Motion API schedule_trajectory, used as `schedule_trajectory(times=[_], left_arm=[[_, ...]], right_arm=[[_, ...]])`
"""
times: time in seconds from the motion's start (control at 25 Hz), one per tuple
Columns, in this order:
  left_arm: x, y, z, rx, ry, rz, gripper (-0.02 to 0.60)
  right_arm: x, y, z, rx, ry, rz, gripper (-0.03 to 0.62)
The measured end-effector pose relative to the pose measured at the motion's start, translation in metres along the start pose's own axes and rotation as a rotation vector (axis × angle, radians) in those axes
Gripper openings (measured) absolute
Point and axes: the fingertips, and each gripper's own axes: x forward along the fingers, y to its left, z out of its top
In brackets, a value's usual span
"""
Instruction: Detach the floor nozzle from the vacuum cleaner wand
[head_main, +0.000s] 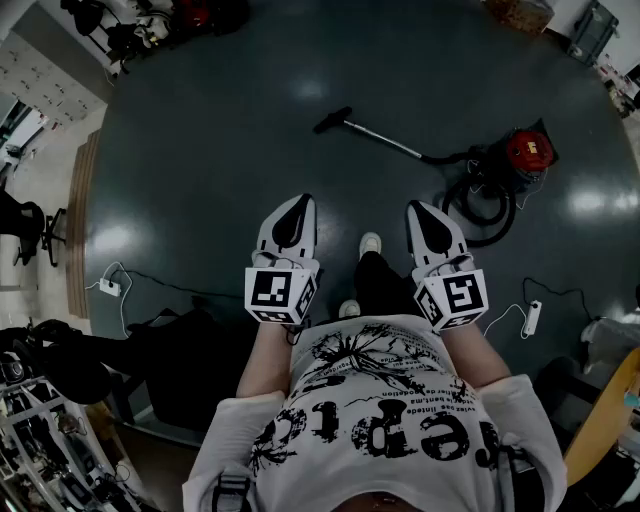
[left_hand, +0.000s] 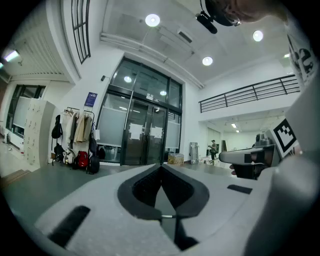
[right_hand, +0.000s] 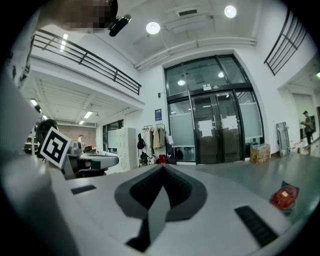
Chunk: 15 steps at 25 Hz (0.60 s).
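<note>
The dark grey smooth floor (head_main: 220, 130) fills most of the head view, and the person stands on it, well apart from the machine. At the far right sits the red round vacuum cleaner canister (head_main: 527, 152), with its black coiled hose (head_main: 482, 205) lying just on the near side of it. From the hose a thin silver metal wand (head_main: 385, 140) runs over the floor toward the far left. It ends in the black flat floor nozzle (head_main: 332, 120), which is still joined to it.

The white left tool (head_main: 299, 201) and the white right tool (head_main: 416, 207) are held side by side, almost level. In both gripper views the jaws are pressed together with nothing between them.

The nozzle lies ahead of both tools, on the far side and lower, on the floor. Sideways it sits between the two, a little closer to the left tool, while the hose end of the wand is closer to the right tool. I judge the left tool fits better for the nozzle and the right for steadying the wand. Both must first come down and open.
</note>
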Motion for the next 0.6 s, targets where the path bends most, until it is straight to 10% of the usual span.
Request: schedule_trajectory(times=[0.6], left_arm=[[0.273,0.119,0.006,0.122,0.109,0.026,0.003]], right_arm=[[0.283,-0.180,0.016,0.103,0.008,0.073,0.003]])
